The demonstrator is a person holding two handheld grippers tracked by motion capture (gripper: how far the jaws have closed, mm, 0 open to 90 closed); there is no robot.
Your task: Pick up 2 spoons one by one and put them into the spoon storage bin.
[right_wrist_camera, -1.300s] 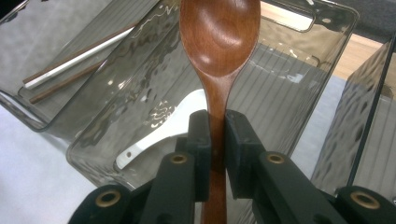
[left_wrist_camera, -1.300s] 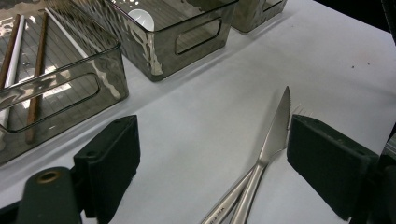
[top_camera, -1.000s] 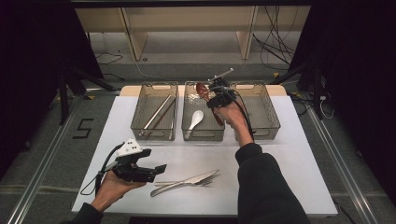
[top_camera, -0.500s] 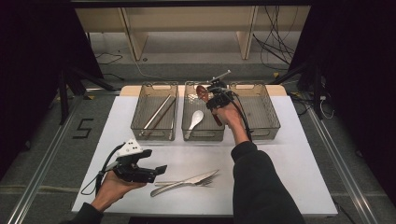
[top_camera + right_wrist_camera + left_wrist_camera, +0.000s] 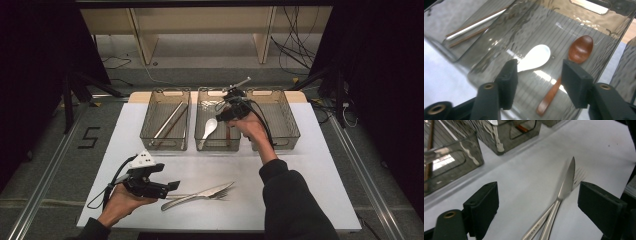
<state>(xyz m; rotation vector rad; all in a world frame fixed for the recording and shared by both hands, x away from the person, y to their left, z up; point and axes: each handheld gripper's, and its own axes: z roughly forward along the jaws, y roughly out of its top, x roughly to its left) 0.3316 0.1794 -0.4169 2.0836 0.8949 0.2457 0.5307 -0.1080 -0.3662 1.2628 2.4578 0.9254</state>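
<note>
The wooden spoon (image 5: pixel 564 77) lies on the floor of the middle basket (image 5: pixel 200 122), below and just ahead of the right gripper (image 5: pixel 540 75), whose jaws have just been opening and stand apart with nothing pressed between them. A white spoon (image 5: pixel 534 58) lies beside it, ahead of the near jaw. The left gripper (image 5: pixel 537 202) rests low with jaws wide apart around the knife (image 5: pixel 564 195) and fork (image 5: pixel 579 173) on the white table (image 5: pixel 524 175), touching neither.

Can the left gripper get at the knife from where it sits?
Probably yes: the left gripper is open, the knife lies ahead between its jaws on bare table, nothing between. The fork lies close alongside.
</note>
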